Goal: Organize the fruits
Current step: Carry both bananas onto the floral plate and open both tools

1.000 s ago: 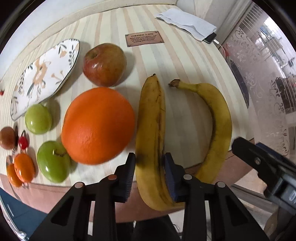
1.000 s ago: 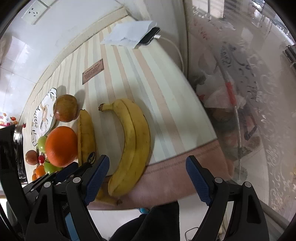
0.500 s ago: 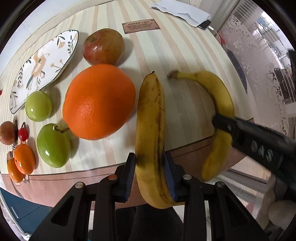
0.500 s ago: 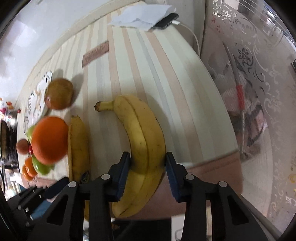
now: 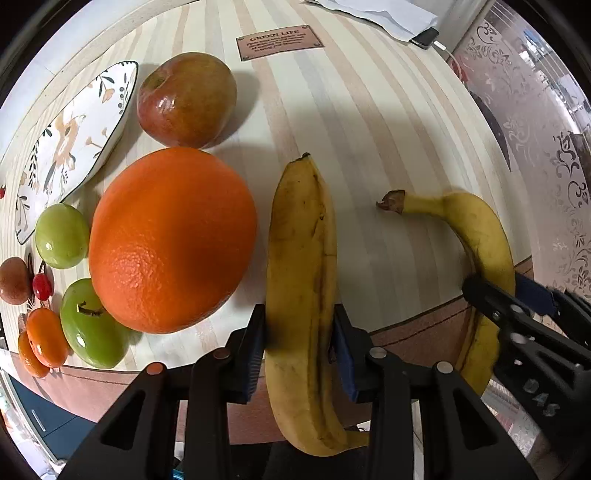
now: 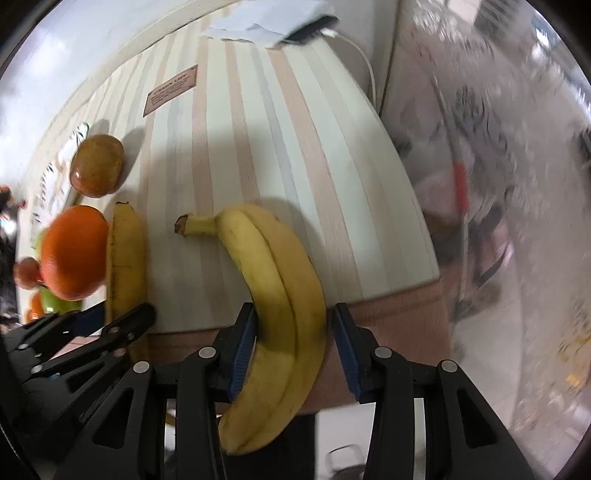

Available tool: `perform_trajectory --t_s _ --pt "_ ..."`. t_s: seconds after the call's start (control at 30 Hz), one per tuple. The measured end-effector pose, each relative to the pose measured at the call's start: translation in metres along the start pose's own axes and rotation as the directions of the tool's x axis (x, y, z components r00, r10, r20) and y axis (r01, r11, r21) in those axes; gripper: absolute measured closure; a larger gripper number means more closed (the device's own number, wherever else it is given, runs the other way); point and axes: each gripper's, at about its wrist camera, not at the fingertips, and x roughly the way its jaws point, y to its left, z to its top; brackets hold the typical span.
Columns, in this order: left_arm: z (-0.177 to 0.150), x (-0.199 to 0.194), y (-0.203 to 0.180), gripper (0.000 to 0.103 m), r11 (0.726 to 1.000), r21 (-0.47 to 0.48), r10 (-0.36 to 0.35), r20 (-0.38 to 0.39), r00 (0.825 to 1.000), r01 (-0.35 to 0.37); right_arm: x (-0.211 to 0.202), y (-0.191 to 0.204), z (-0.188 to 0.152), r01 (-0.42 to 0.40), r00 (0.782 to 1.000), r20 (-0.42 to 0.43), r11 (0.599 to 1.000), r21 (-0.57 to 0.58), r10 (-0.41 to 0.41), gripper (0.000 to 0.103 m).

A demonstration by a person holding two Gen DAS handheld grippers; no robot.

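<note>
Lying left of left jaws: orange (image 5: 171,240), apple (image 5: 186,99) beyond it. Left gripper (image 5: 299,347) pinching straight banana (image 5: 303,288) between both pads, tip pointing ahead. Right gripper (image 6: 291,343) pinching curved banana (image 6: 280,295) mid-body, stem curling ahead-left over striped table (image 6: 277,147).

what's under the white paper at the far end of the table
A dark phone pokes out from beneath the white paper, with a white cable plugged in. The rest of the phone is covered.
</note>
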Motion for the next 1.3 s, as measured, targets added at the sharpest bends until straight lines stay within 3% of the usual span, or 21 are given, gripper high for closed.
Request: perform_trajectory --t_s 0.07,0.13,0.57,0.9,1.1,1.3 --pt "0.001 0.0 -0.004 0.072 1.0 0.009 0.009 0.001 1.0 -0.009 0.0 0.009 -0.001 0.054 0.998 0.035 0.998 -0.034 -0.053 0.061" --pt "0.003 -0.002 -0.007 0.072 1.0 0.008 0.006 0.003 1.0 -0.006 -0.001 0.009 -0.001 0.054 0.997 0.047 0.998 -0.025 -0.053 0.064" --pt "-0.001 -0.064 -0.005 0.072 0.994 0.013 -0.106 0.069 0.992 0.105 -0.039 -0.027 0.003 -0.089 0.994 0.066 0.992 0.086 0.083 0.064" --pt "0.021 -0.14 0.03 0.072 0.973 -0.024 -0.224 0.157 0.962 0.23 -0.116 -0.001 0.02 -0.197 0.967 0.173 0.979 0.042 0.187 0.064" --pt "0.043 -0.179 0.096 0.072 0.967 -0.079 -0.223 0.212 0.952 0.244 -0.142 0.052 0.049 -0.241 0.95 0.203 0.971 -0.004 0.237 0.064" --pt "0.068 -0.182 0.178 0.072 0.965 -0.141 -0.187 0.224 0.956 0.222 -0.139 0.121 0.083 -0.286 0.937 0.2 0.958 -0.03 0.286 0.064"
